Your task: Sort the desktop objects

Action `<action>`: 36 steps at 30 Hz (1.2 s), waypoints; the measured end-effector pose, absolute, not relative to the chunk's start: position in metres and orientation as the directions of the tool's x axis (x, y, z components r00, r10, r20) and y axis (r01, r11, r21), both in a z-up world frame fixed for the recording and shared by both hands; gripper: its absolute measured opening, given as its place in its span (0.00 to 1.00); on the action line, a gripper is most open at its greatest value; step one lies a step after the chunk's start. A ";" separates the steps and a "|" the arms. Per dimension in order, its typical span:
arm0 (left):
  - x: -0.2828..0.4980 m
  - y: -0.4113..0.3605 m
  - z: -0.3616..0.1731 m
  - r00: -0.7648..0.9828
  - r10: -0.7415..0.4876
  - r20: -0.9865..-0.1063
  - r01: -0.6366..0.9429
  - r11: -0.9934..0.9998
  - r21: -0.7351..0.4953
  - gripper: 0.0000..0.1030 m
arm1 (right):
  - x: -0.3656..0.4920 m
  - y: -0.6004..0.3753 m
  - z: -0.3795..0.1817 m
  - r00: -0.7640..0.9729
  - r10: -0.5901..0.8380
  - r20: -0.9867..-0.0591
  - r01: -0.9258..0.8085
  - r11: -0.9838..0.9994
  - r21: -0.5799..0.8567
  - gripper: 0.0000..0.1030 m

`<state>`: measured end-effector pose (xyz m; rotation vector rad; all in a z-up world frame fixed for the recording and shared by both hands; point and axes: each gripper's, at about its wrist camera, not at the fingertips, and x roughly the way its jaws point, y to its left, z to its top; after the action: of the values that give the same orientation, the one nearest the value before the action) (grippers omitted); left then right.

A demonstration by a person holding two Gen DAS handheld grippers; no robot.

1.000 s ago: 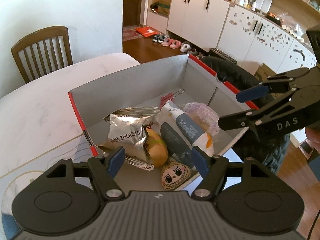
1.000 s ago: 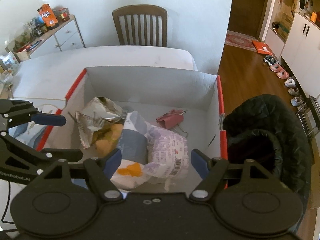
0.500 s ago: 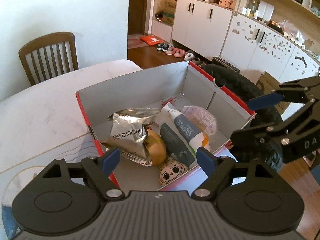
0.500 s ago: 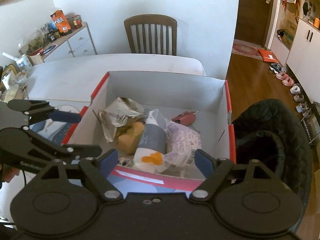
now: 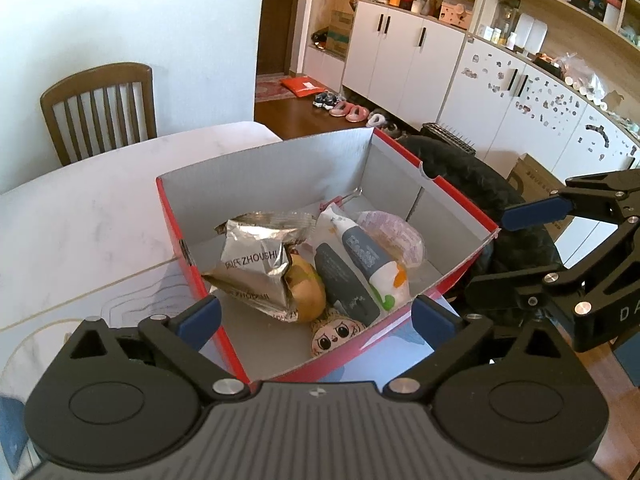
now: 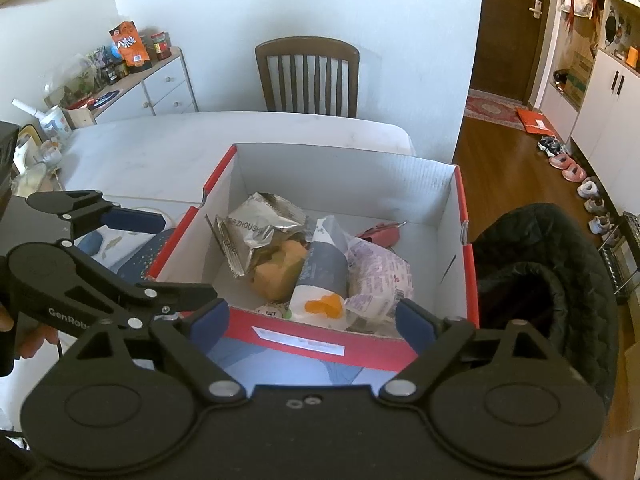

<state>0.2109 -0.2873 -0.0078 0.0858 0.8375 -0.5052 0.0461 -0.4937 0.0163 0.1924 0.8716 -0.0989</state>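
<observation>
A red-rimmed cardboard box [image 5: 460, 196] [image 6: 360, 344] stands on the table. In it lie a silver snack bag [image 5: 252, 264] [image 6: 256, 232], a brown round bun [image 5: 306, 292] [image 6: 280, 268], a white-and-grey packet [image 5: 368, 256] [image 6: 324, 276], a purple-printed bag [image 5: 396, 236] [image 6: 380, 276], a pink clip [image 5: 340, 202] [image 6: 382, 234] and a small face doll [image 5: 336, 332]. My left gripper [image 5: 316, 316] hovers at the box's near-left corner, jaws opening, pads touching nothing. My right gripper [image 6: 312, 320] hangs over the near wall, jaws also opening, holding nothing.
The white marble table [image 5: 80, 220] reaches back to a wooden chair [image 5: 100, 108] [image 6: 308, 76]. A black jacket [image 6: 540, 280] [image 5: 472, 176] bulges right of the box. A blue patterned mat [image 6: 132, 256] lies under the box. A sideboard with jars [image 6: 132, 64] stands far left.
Both grippers have drawn back and slightly up from inside the box to its near edge, and their jaws have widened. The things in the box have not moved.
</observation>
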 end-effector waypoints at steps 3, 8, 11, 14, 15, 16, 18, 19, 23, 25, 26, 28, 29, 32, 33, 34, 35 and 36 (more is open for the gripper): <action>0.209 -0.284 -0.010 0.547 -0.394 -0.739 0.453 0.881 -0.135 0.99 | 0.043 -0.492 0.016 0.640 -0.016 -0.768 0.174 0.977 0.125 0.88; 0.201 -0.282 -0.014 0.534 -0.388 -0.751 0.455 0.880 -0.132 0.99 | 0.037 -0.490 0.011 0.641 -0.024 -0.767 0.198 0.971 0.135 0.89; 0.195 -0.281 -0.014 0.534 -0.387 -0.752 0.462 0.878 -0.124 0.99 | 0.034 -0.489 0.008 0.644 -0.028 -0.765 0.215 0.966 0.146 0.90; 0.191 -0.279 -0.014 0.532 -0.386 -0.754 0.459 0.879 -0.127 0.99 | 0.031 -0.485 0.005 0.648 -0.043 -0.760 0.224 0.965 0.137 0.90; 0.190 -0.278 -0.013 0.534 -0.383 -0.754 0.455 0.881 -0.126 0.99 | 0.030 -0.484 0.004 0.651 -0.048 -0.758 0.226 0.965 0.133 0.90; 0.189 -0.277 -0.013 0.536 -0.380 -0.754 0.451 0.884 -0.124 0.99 | 0.029 -0.483 0.004 0.654 -0.051 -0.754 0.228 0.965 0.133 0.90; 0.186 -0.275 -0.012 0.546 -0.377 -0.748 0.445 0.887 -0.122 0.99 | 0.026 -0.480 0.003 0.664 -0.058 -0.745 0.235 0.963 0.134 0.90; 0.185 -0.274 -0.011 0.555 -0.370 -0.745 0.439 0.891 -0.115 0.99 | 0.025 -0.478 0.003 0.673 -0.064 -0.737 0.239 0.962 0.135 0.90; 0.182 -0.270 -0.008 0.587 -0.367 -0.721 0.428 0.897 -0.107 0.99 | 0.020 -0.472 0.003 0.705 -0.096 -0.702 0.253 0.960 0.123 0.91; 0.181 -0.268 -0.008 0.602 -0.361 -0.712 0.424 0.900 -0.099 0.99 | 0.018 -0.470 0.003 0.719 -0.104 -0.687 0.257 0.958 0.124 0.92; 0.180 -0.267 -0.008 0.604 -0.361 -0.710 0.423 0.901 -0.098 0.99 | 0.017 -0.468 0.003 0.726 -0.112 -0.678 0.260 0.958 0.121 0.92; 0.179 -0.266 -0.008 0.613 -0.358 -0.705 0.419 0.903 -0.095 0.99 | 0.015 -0.464 0.003 0.735 -0.122 -0.667 0.262 0.958 0.113 0.92; 0.178 -0.265 -0.007 0.618 -0.355 -0.701 0.418 0.904 -0.089 0.99 | 0.014 -0.463 0.003 0.740 -0.122 -0.661 0.261 0.958 0.116 0.93; 0.174 -0.264 -0.006 0.648 -0.335 -0.684 0.408 0.911 -0.060 0.99 | 0.011 -0.460 0.002 0.753 -0.124 -0.646 0.265 0.956 0.125 0.93; 0.172 -0.263 -0.006 0.659 -0.327 -0.677 0.403 0.914 -0.049 0.99 | 0.010 -0.459 0.002 0.757 -0.127 -0.640 0.269 0.955 0.128 0.94; 0.172 -0.262 -0.005 0.665 -0.322 -0.673 0.400 0.916 -0.043 0.99 | 0.009 -0.458 0.001 0.763 -0.131 -0.633 0.272 0.953 0.131 0.94; 0.171 -0.261 -0.005 0.669 -0.323 -0.670 0.401 0.915 -0.042 0.99 | 0.008 -0.457 0.001 0.767 -0.135 -0.627 0.275 0.952 0.131 0.95; 0.171 -0.260 -0.005 0.670 -0.325 -0.667 0.401 0.915 -0.043 0.99 | 0.007 -0.456 0.001 0.770 -0.139 -0.622 0.278 0.951 0.132 0.95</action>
<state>0.1708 -0.2596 -0.0050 0.1102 0.7293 -0.4102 0.0068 -0.4563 0.0007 0.2221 0.6543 -0.2284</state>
